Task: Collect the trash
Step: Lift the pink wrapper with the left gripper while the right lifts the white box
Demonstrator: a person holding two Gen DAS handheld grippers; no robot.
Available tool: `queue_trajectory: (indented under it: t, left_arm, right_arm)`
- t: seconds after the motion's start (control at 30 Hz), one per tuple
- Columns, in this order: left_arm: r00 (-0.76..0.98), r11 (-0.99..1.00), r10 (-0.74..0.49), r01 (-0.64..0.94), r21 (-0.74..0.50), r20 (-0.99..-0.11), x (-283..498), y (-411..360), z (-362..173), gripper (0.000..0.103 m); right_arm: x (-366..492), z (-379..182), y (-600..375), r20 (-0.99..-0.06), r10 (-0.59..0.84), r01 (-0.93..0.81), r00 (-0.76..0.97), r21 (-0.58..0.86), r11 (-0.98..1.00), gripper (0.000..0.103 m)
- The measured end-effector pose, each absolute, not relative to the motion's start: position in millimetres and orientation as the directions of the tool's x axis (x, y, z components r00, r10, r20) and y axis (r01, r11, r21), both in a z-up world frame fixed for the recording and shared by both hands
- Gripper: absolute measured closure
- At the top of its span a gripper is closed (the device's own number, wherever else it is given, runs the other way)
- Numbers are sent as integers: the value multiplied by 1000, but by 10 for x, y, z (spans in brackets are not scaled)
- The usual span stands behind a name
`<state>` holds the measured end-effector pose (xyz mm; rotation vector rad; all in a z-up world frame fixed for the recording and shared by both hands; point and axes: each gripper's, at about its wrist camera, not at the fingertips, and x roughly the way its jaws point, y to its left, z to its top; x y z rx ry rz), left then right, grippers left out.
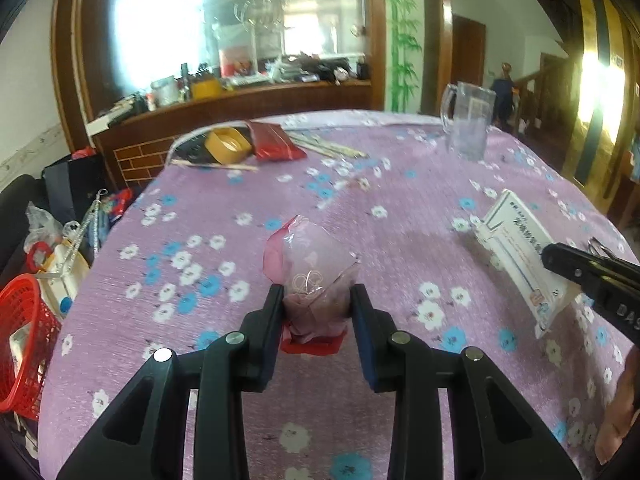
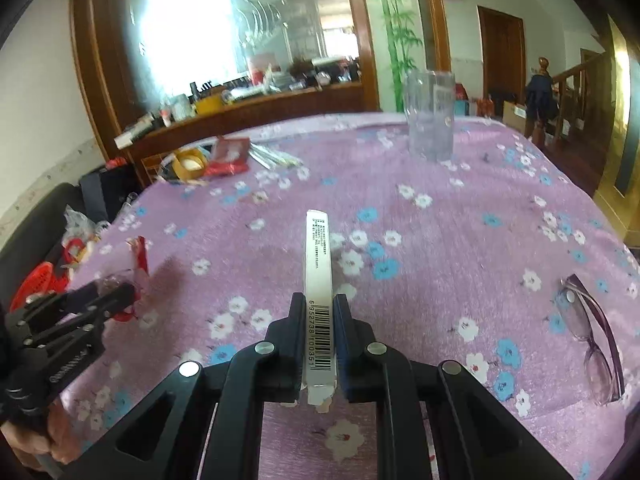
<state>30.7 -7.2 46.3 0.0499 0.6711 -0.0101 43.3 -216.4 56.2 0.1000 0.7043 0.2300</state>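
Note:
My left gripper point(image 1: 318, 294) is shut on a clear plastic wrapper with red edges point(image 1: 310, 268), held just above the purple flowered tablecloth point(image 1: 400, 208). My right gripper point(image 2: 318, 302) is shut on a flat white box with a barcode point(image 2: 318, 264), held on edge above the cloth. The box also shows in the left wrist view point(image 1: 520, 256), with the right gripper at the frame's right edge. In the right wrist view the left gripper point(image 2: 116, 292) and its wrapper point(image 2: 138, 260) are at the left.
A red basket point(image 1: 24, 340) with clutter stands beside the table's left edge. At the far side lie a tape roll point(image 1: 228, 146), a red packet point(image 1: 276, 142) and chopsticks point(image 1: 328, 146). A clear jug point(image 1: 468, 120) stands far right. Purple glasses point(image 2: 592, 328) lie right.

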Motion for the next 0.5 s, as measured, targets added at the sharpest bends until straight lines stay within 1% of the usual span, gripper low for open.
queue_trajectory:
  t: [0.2, 0.5]
  left_arm:
    - [827, 998, 51, -19, 63, -560, 250, -2, 522, 71]
    - [845, 995, 91, -51, 89, -527, 208, 19, 530, 71]
  right_arm:
    - [358, 631, -2119, -591, 245, -190, 769, 154, 970, 88]
    - [320, 674, -2141, -573, 236, -183, 785, 150, 972, 88]
